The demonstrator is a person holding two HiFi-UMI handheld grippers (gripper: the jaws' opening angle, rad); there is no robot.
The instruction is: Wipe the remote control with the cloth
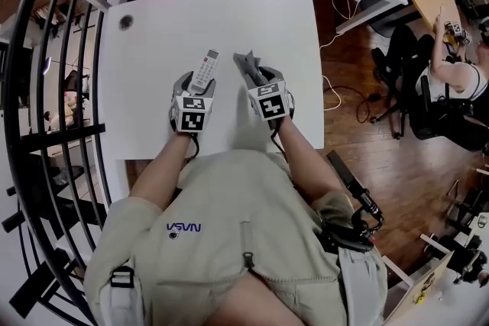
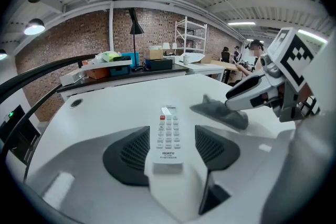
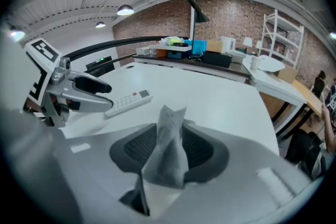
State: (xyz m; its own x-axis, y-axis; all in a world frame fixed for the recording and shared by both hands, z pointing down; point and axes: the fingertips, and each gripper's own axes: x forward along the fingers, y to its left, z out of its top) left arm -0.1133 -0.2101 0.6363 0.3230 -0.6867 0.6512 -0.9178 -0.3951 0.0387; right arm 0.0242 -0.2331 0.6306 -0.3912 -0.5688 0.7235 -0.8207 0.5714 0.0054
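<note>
1. The left gripper (image 1: pixel 196 84) is sitting in the middle of the frame, over the white table (image 1: pixel 168 34). Its jaws are standing wide, and the remote control (image 1: pixel 205 69) is lying loose between them.
2. The right gripper (image 1: pixel 262 80) beside it is gaping wide too. The grey cloth (image 1: pixel 247 65) is standing between its pads, not squeezed.
3. To wipe well, I think both grippers need to squeeze first, then rub the cloth along the buttons.
4. A blue box (image 3: pixel 198 48) is sitting on the far desk, and I cannot tell what is inside.
</note>
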